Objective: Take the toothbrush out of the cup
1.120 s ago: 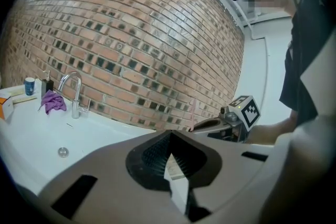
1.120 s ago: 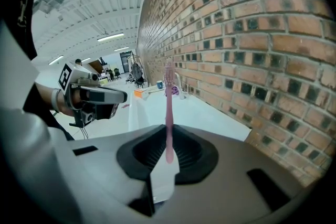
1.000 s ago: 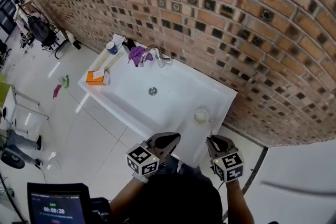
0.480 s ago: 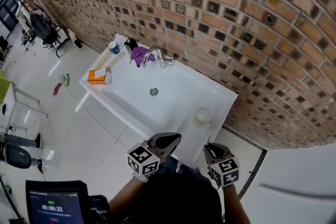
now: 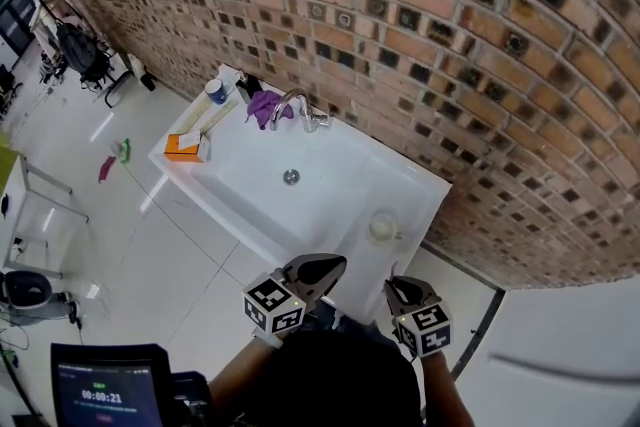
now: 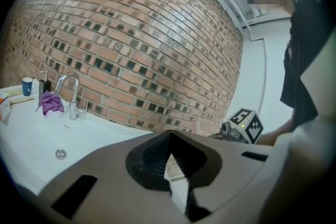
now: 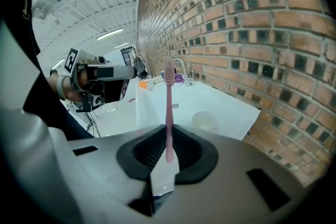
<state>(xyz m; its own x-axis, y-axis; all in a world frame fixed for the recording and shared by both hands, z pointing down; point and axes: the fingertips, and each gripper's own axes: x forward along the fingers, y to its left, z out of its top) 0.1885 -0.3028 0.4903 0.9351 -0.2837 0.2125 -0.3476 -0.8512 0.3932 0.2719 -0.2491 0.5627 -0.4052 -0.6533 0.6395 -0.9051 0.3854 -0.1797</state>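
Right gripper [image 7: 168, 157]: fingers clamped on toothbrush [image 7: 168, 107], clear of the cup [image 7: 206, 121]. Left gripper [image 6: 168, 157]: fingers closed, empty. I would carry the toothbrush upright, firmly.

Cup [image 5: 382, 226] stands on sink's [image 5: 345, 177] right rim; faucet [image 5: 290, 105] behind drain [image 5: 291, 177].
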